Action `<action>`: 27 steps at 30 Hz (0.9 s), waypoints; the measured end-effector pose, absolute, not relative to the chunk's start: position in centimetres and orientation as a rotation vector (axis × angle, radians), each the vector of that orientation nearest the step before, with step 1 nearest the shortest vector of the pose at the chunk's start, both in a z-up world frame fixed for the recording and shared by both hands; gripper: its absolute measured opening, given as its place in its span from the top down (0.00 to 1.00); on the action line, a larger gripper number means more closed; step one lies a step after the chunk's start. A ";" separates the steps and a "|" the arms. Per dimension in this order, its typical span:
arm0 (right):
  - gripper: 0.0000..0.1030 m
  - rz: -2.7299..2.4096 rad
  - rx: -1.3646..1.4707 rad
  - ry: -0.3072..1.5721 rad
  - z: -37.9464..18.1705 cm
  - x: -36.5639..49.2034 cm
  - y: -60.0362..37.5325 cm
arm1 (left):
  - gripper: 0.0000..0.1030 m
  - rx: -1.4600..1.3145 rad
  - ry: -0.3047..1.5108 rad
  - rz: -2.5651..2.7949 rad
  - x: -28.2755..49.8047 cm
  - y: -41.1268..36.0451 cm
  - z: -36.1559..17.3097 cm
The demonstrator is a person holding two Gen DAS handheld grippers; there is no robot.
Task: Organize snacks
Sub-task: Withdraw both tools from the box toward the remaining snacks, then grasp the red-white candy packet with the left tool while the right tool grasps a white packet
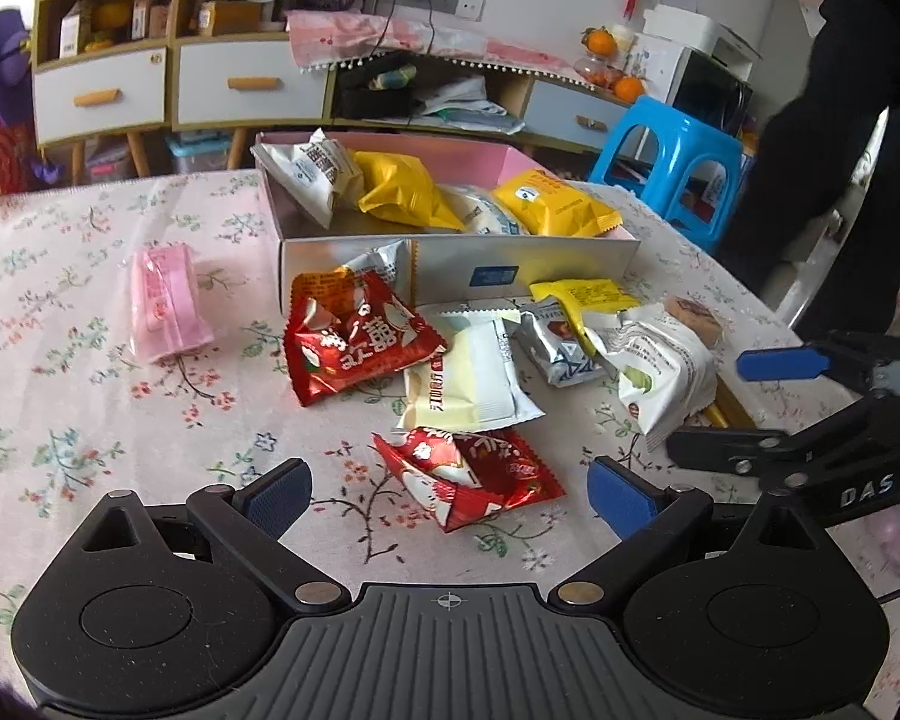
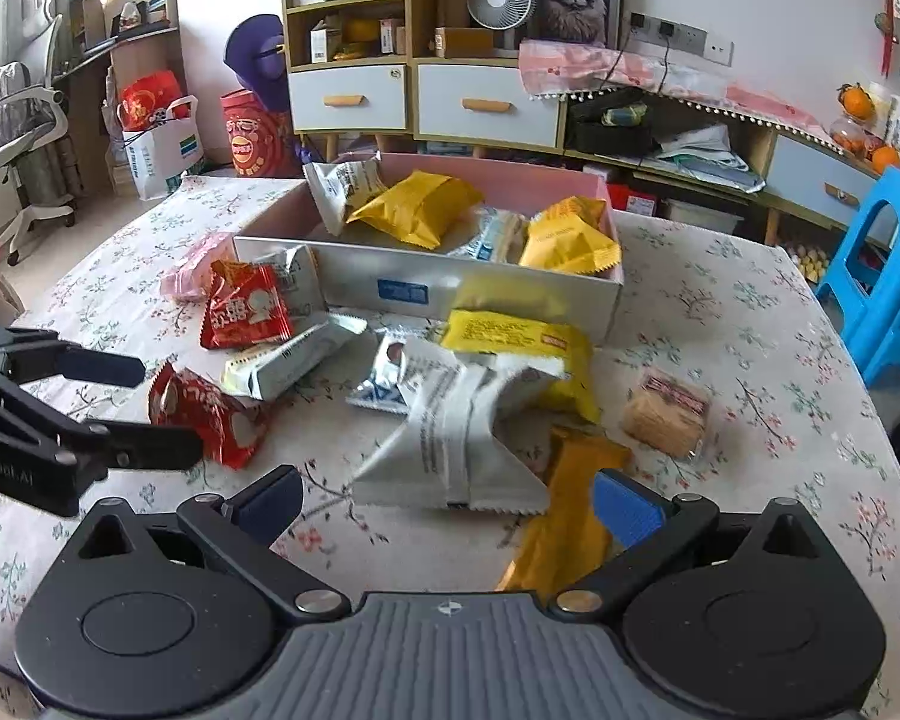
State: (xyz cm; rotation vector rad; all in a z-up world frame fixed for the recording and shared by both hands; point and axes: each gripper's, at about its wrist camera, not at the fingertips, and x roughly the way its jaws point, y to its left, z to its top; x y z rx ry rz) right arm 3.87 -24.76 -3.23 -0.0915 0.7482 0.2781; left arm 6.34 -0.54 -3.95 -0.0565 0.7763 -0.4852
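A white and pink box [image 1: 450, 267] [image 2: 390, 276] stands on the floral table and holds several yellow and white snack packets. Loose snacks lie in front of it. My left gripper [image 1: 450, 498] [image 2: 162, 411] is open, and a red packet [image 1: 474, 474] [image 2: 204, 414] lies on the cloth between its fingertips, not gripped. My right gripper [image 2: 450, 504] [image 1: 744, 405] is also open, with a white packet [image 2: 456, 438] [image 1: 660, 372] just ahead of its fingers. A golden bar packet [image 2: 570, 516] lies against its right finger.
Also loose on the cloth are a second red packet [image 1: 354, 339], a cream packet [image 1: 468, 378], a yellow packet [image 2: 522, 348], a biscuit pack [image 2: 666, 414] and a pink pack [image 1: 168, 306]. A blue stool [image 1: 672, 162] stands behind the table, beside a person in black [image 1: 852, 120].
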 end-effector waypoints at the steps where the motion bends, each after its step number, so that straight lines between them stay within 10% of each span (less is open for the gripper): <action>1: 0.09 0.282 -0.093 0.750 -3.3 4.1 -24.6 | 0.05 -0.073 0.783 -0.486 6.5 -0.5 -4.0; 27: 0.44 0.300 -0.130 0.813 -4.3 6.5 -23.2 | 0.56 -0.148 0.811 -0.477 7.4 -0.5 -4.2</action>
